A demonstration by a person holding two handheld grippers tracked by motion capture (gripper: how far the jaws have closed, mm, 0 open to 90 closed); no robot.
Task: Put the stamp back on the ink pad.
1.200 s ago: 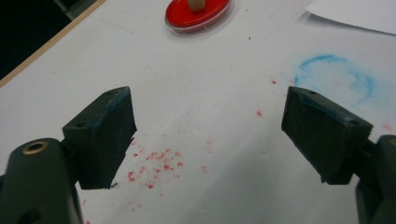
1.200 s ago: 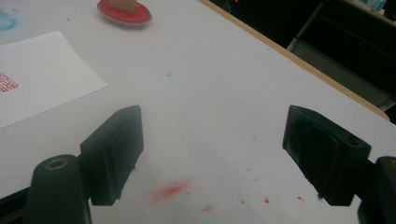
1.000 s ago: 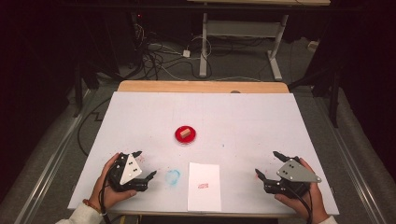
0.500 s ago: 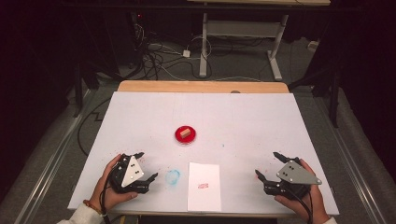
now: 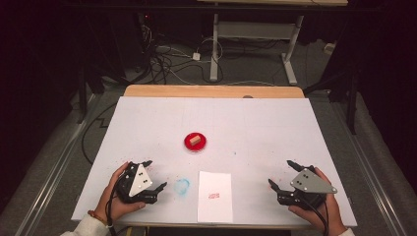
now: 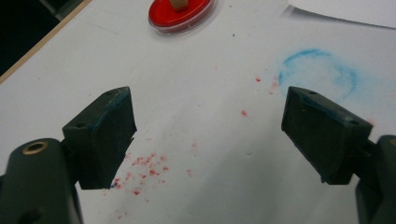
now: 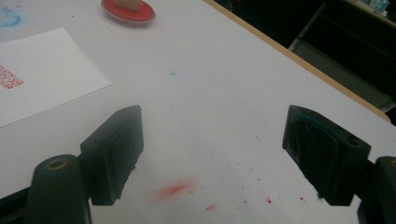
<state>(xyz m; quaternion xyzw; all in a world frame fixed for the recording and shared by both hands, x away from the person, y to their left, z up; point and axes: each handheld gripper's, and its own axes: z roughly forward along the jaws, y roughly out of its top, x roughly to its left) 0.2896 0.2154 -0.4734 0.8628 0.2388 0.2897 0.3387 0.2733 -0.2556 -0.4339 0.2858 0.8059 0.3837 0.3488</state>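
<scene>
I hold both tongs spread apart, empty: left tongs (image 5: 153, 174) lower left, right tongs (image 5: 280, 173) lower right; red dish (image 5: 195, 142) sits mid-counter (image 5: 255, 128).

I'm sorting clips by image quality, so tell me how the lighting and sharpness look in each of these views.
High view: the white table is evenly lit, while the floor and room around it are very dark. Left gripper view: both black jaws are soft and close; the red dish is cut off at the top edge. Right gripper view: the jaws are similarly soft, and the far corner falls into darkness.
</scene>
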